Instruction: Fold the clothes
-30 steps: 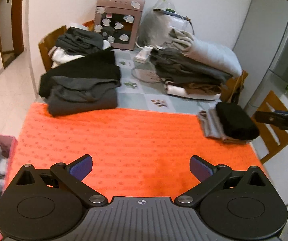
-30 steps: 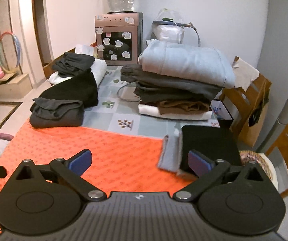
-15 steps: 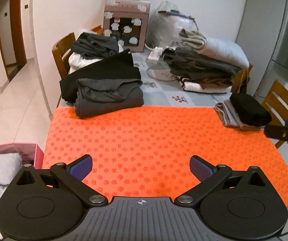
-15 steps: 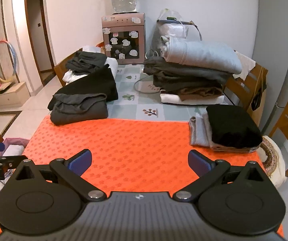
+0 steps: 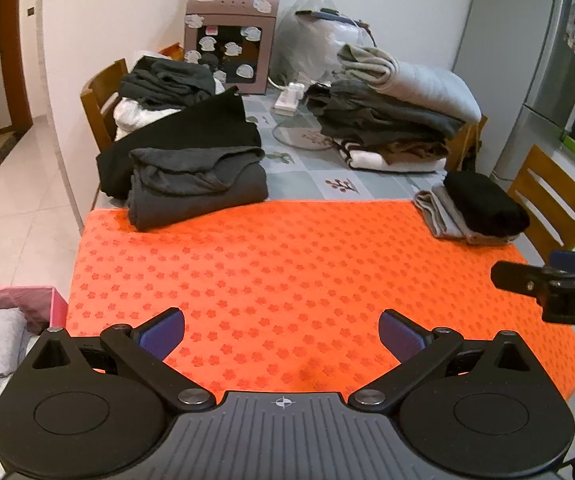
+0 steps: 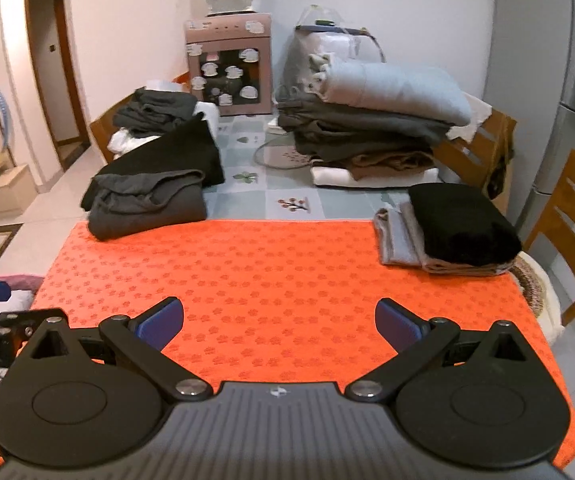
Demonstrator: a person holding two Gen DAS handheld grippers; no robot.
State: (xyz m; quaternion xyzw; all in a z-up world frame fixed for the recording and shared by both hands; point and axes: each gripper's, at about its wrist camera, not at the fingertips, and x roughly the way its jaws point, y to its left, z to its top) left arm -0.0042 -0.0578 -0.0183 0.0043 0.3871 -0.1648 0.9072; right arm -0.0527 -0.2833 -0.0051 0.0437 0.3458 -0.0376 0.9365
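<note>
**Both grippers spread wide and empty over the mat**

The left gripper (image 5: 282,330) hangs above the near edge of the orange mat (image 5: 287,256) with its jaws spread wide and nothing between the blue pads (image 5: 163,330). The right gripper (image 6: 279,320) is the same: jaws far apart, empty, over the near edge of the mat. Each shows at the edge of the other's view, the right one at the right of the left view, the left one at the left of the right view.

A pink bin (image 5: 35,300) with grey cloth in it sits on the floor off the mat's near left corner.

At the mat's far right corner lies a small folded pile (image 6: 447,232), black on top of grey. At the far left corner a dark grey fold (image 5: 199,184) overlaps the mat's edge, a black garment (image 5: 191,136) behind it.

Further back on the table (image 6: 247,196) stands a tall stack (image 6: 375,120), pale grey on top, dark grey and brown under it, white lowest. A heap of dark clothes (image 5: 167,84) rests at the far left, by a chair (image 5: 99,96). A water dispenser (image 6: 229,68) stands at the wall, a fridge (image 5: 547,72) to the right.
</note>
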